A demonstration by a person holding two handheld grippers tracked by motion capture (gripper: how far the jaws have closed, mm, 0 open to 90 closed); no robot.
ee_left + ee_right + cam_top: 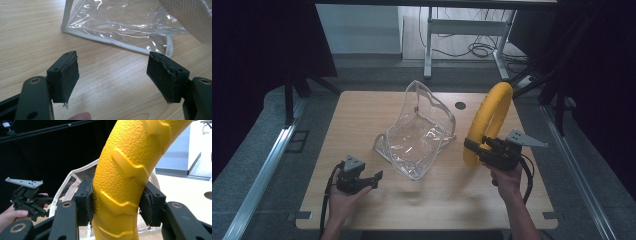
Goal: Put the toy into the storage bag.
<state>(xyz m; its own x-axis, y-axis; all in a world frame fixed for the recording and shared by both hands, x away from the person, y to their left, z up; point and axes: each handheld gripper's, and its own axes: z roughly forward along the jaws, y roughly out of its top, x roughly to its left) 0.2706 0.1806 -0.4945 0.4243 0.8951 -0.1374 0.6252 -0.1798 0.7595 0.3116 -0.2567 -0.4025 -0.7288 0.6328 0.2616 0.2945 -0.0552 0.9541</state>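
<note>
Your right gripper point(477, 150) held the yellow ring point(488, 120) upright at the right side of the tabletop point(357, 110). Its fingers point(85, 200) were clamped on the ring's lower part from both sides, pads pressed against the bumpy yellow surface with its raised chevron ridges. The ring's bottom sat at or just above the wood; you could not tell which from these views.

Your left gripper point(374, 180) rested low near the left front edge, in your left hand point(339, 200), with its fingers point(66, 75) spread wide and nothing between them, only bare wood. They pointed toward the bag.

The clear bag point(417, 132) with white trim stood in the middle of the tabletop, between the two grippers and touching neither. Its mouth was open and leaned up toward the far side. In the left gripper view its near bottom edge point(110, 42) lay just beyond the open fingers.
</note>
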